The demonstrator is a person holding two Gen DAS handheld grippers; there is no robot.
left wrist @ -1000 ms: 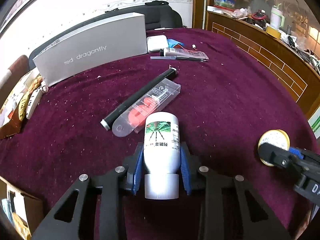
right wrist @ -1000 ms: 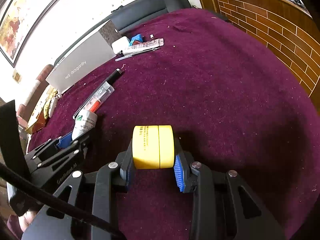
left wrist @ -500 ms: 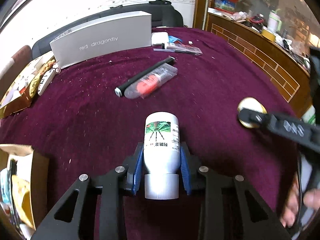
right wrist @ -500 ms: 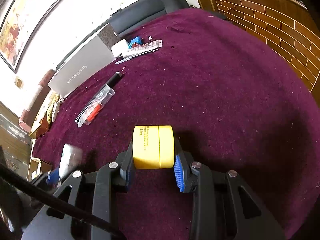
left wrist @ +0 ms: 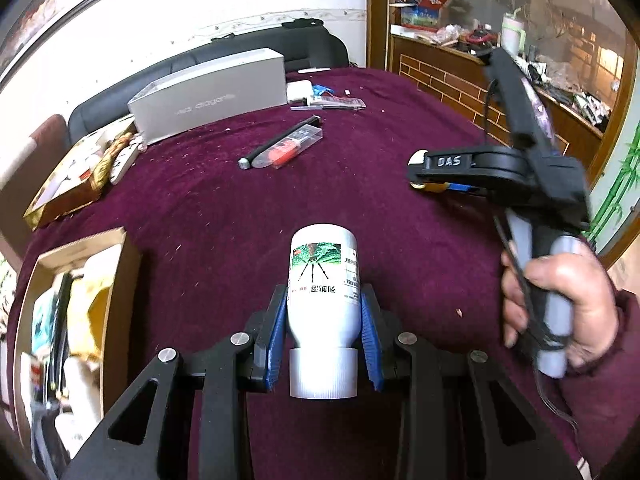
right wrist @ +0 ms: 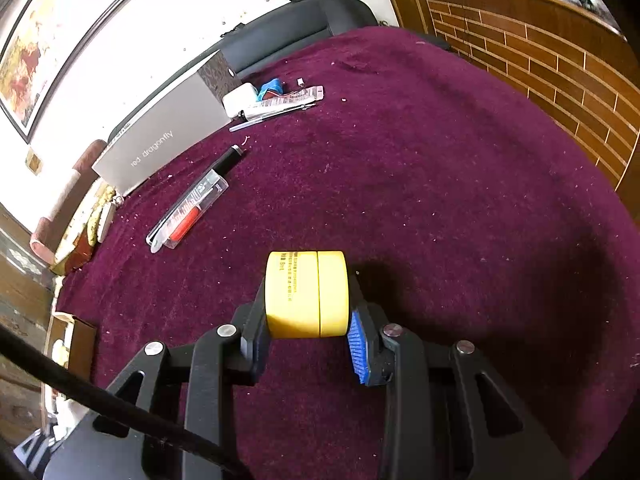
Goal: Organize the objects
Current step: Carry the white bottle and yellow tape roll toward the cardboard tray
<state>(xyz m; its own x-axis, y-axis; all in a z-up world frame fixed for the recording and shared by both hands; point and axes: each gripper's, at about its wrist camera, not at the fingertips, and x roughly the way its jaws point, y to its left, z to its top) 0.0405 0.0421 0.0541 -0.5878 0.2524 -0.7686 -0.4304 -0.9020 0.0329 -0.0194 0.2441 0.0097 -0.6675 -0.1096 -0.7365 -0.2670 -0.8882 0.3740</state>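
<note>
cardboard box (left wrist: 120,248) (contents blurred) | left gripper (left wrist: 323,320) clamps white bottle (left wrist: 323,280)

Left gripper (left wrist: 324,316): I have it clamped on the white bottle (left wrist: 323,288).
Right gripper (left wrist: 424,178): right of the bottle, farther off.
Cardboard box (left wrist: 116,264): left of the bottle.

On my right-wrist feed I see a framed painting (right wrist: 52,52) hanging in the upper left, on a white wall. Below it a black sofa (right wrist: 296,24) runs behind the far edge of the table (right wrist: 440,184), whose maroon cloth is dotted with pale crumbs. A brick-patterned wooden counter (right wrist: 540,68) fills the upper right. My left-wrist feed shows a white tumbler (left wrist: 510,34) standing on it among clutter.
</note>
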